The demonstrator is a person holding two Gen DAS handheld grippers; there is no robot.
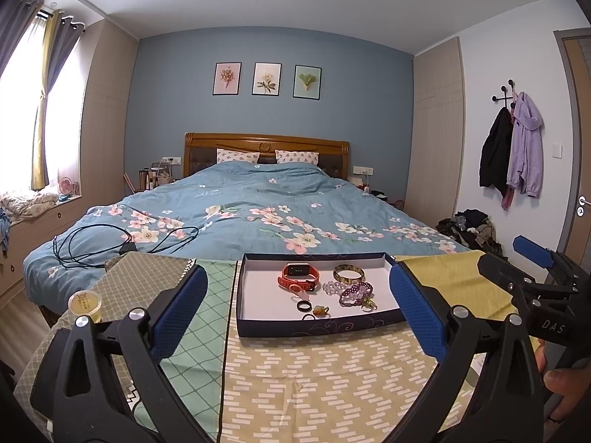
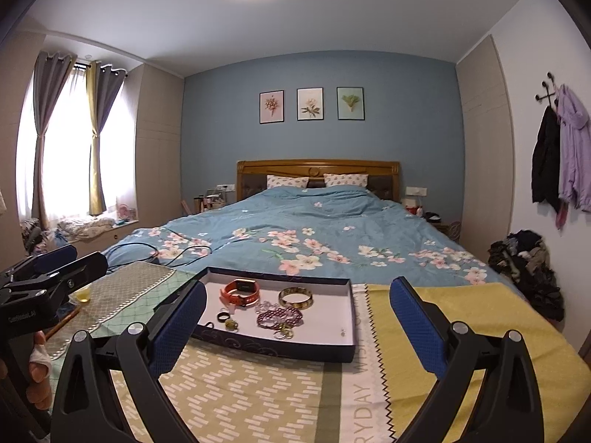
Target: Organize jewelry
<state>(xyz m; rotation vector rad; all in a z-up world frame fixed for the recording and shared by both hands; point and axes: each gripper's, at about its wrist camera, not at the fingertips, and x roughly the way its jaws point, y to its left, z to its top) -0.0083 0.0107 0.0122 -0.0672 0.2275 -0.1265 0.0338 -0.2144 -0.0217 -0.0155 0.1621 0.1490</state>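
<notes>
Left wrist view first. My left gripper [image 1: 295, 310] has its fingers spread wide with nothing between them, hovering low over the patterned cloth on the tabletop [image 1: 314, 380]. Dead centre of the frame sits the dark blue tray [image 1: 317, 326] with all the jewelry bunched in it: the orange watch [image 1: 297, 275] toward the back, a gold-green bangle [image 1: 348, 274] to its right, a tangle of purple bead bracelets [image 1: 352, 291] in front of that, a black ring [image 1: 303, 305] and a small amber piece [image 1: 320, 310] near the front rim. A little yellow-lidded jar [image 1: 86, 304] stands off at mid-left on the cloth, well apart from the tray. My right gripper [image 1: 532, 269] pokes in at the right edge; from here I can't tell how its fingers stand.

Right wrist view. Here my right gripper's fingers are clearly apart and holding nothing, and the tray sits left of centre, with the watch, bangle and beads all still heaped in the same end.

So everything's in the tray, but it's a pile, not sorted. Honestly this could be the staging before sorting or a tidy-into-the-tray job already wrapped up, can't say which. If anything does get picked, those rings are tiny and flat on the tray floor, so it'd need a careful low pinch, and the beads look ready to snag each other.
</notes>
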